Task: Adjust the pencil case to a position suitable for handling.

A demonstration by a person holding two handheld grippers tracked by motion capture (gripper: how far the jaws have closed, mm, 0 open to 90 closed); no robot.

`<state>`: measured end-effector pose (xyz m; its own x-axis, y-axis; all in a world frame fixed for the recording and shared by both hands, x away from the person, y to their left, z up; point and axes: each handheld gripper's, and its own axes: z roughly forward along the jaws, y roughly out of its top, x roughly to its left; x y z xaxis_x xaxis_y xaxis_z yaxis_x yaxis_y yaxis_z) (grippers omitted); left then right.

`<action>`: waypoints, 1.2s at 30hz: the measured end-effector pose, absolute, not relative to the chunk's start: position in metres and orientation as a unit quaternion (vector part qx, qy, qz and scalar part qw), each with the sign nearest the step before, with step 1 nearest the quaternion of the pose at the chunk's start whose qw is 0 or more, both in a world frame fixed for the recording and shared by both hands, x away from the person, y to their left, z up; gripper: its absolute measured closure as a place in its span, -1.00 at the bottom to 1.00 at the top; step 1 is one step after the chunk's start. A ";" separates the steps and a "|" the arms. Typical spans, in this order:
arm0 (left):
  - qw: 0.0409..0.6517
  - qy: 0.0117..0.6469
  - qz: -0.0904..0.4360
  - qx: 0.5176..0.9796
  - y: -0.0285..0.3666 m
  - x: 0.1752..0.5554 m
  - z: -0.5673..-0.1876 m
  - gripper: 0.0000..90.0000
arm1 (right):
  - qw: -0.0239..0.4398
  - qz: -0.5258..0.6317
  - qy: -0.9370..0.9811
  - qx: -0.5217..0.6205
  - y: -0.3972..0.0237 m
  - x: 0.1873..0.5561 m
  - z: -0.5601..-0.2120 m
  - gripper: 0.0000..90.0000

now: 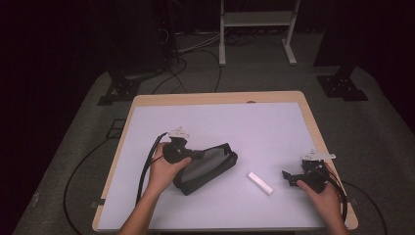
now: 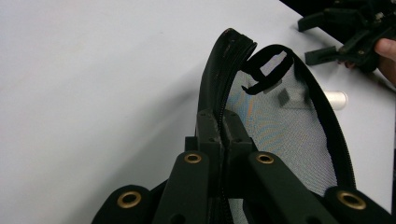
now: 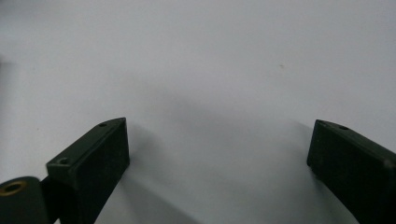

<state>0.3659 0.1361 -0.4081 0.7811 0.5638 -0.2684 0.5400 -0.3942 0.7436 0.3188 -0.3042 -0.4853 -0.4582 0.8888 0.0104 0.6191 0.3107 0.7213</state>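
A white-covered tabletop (image 1: 254, 122) carries the whole scene, with a person's two forearms coming in from its near edge, a gripper in each hand. Largest of the things on it is a black mesh pouch (image 1: 208, 169), lying directly ahead of the left gripper (image 1: 195, 154) and touching it. In the left gripper view the jaws stand pressed together on the zipper edge of the pouch (image 2: 280, 130), pinching the black zip band where it curves up and away toward a small fabric loop (image 2: 266, 70) at the far end. The mesh panel spreads to the right of those jaws; a pale shape shows dimly through it, too blurred to name.

The right gripper (image 1: 288, 177) waits well apart from the pouch, off to the right side of the left gripper, its jaws standing wide apart with nothing between them; the right gripper view shows bare white surface ahead of its two pads (image 3: 100, 158). Between the two grippers, just in front of the open right one, lies a small white stick (image 1: 260, 183), flat on the tabletop.

The step in hand looks to be the working of the pouch's zipper, with the left gripper holding the band. The next move likely calls for the free right gripper to close in on the white stick, or on the pouch's other edge, while the left keeps its pinch firm so the soft mesh does not slide.
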 end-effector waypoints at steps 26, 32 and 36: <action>0.423 0.313 -0.006 0.850 0.115 0.363 -0.422 0.91 | 0.200 0.337 0.785 0.480 -0.304 0.319 -0.485 -0.89; 0.427 0.309 -0.005 0.850 0.115 0.362 -0.419 0.71 | 0.200 0.337 0.785 0.480 -0.304 0.319 -0.485 -0.89; 0.427 0.301 -0.004 0.853 0.115 0.361 -0.415 0.55 | 0.200 0.337 0.785 0.480 -0.304 0.319 -0.485 -0.89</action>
<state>0.3608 0.1154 -0.4154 0.8192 0.5096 -0.2631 0.5159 -0.4544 0.7262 0.3188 -0.3042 -0.4853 -0.4585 0.8886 0.0100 0.6187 0.3112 0.7213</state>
